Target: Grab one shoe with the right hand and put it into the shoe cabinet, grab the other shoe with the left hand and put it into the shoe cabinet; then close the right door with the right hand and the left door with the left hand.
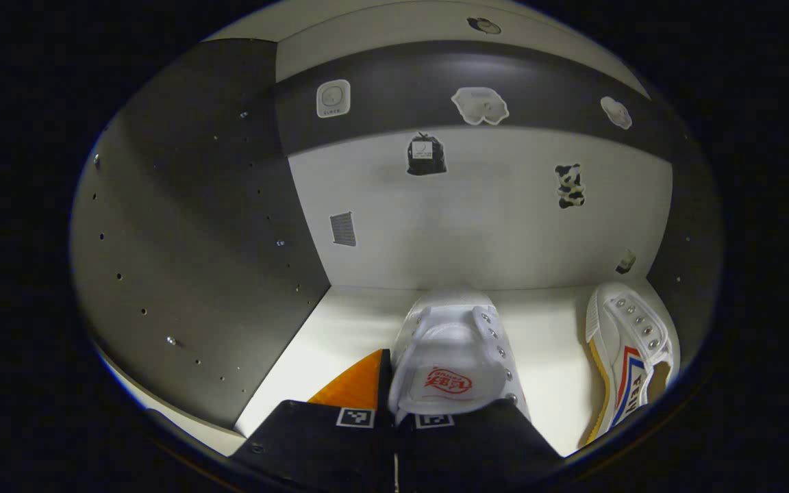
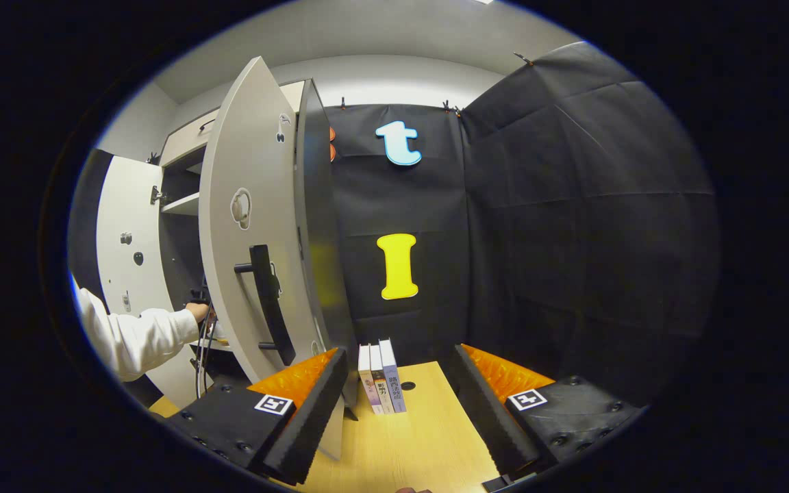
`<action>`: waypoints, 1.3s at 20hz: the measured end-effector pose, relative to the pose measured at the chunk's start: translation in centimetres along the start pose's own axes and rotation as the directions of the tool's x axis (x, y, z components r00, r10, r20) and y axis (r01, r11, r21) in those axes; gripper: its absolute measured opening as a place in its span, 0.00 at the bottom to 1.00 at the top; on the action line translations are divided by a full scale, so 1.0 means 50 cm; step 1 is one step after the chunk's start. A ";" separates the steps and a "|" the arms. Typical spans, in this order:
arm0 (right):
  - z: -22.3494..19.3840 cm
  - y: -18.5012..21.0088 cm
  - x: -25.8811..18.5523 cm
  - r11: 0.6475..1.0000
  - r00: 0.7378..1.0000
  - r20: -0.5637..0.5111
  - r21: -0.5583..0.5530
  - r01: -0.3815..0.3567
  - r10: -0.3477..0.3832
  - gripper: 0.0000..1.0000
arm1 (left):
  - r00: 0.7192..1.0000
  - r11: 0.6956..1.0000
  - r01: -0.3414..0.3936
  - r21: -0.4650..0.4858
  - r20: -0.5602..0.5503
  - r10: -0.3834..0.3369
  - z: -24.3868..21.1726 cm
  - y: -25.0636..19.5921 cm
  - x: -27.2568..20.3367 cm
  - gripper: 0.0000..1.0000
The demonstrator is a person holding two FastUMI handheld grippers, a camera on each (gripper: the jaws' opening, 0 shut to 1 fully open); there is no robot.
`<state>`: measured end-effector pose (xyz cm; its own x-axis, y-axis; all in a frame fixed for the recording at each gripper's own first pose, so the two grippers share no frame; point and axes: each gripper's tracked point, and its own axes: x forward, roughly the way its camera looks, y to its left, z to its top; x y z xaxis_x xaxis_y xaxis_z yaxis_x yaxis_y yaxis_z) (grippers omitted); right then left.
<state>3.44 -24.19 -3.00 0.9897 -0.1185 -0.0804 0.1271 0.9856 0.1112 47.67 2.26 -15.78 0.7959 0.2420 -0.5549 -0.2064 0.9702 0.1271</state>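
Inside cabinet (image 1: 504,226), left gripper (image 1: 394,418) grips shoe (image 1: 453,356) (right gripper (image 2: 394,418) gapes).

The right hand-held gripper (image 2: 394,411) showed two blocky bodies dotted with round screws, each carrying a square black-and-white marker. Over at the left, a white long sleeve (image 2: 135,337) covered the person's arm, and thin dark cables (image 2: 201,356) dangled beside it.

Ahead of the gripper, the white cabinet shelf (image 1: 353,329) bears two shoes (one (image 1: 453,356) centred, one (image 1: 631,356) right).
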 end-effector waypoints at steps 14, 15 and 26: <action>0.014 -0.003 -0.033 1.000 1.000 0.024 0.026 -0.007 0.006 0.98 | 0.997 0.998 0.047 0.041 0.056 -0.049 0.015 0.003 -0.086 0.77; 0.017 0.000 -0.035 1.000 0.999 0.029 0.011 -0.014 0.014 0.98 | 0.995 0.997 0.069 0.023 0.075 -0.070 0.016 0.001 -0.104 0.82; 0.069 0.073 -0.033 0.996 0.993 0.082 -0.006 -0.087 0.087 0.98 | 0.909 0.967 0.252 0.039 0.332 -0.250 0.035 -0.002 -0.403 0.96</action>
<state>2.52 -20.81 0.97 0.9991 -0.0415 0.0110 0.0400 0.9930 0.1113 32.63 -2.68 -3.15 0.9645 -0.0184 -0.2634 0.0232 0.9996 0.0154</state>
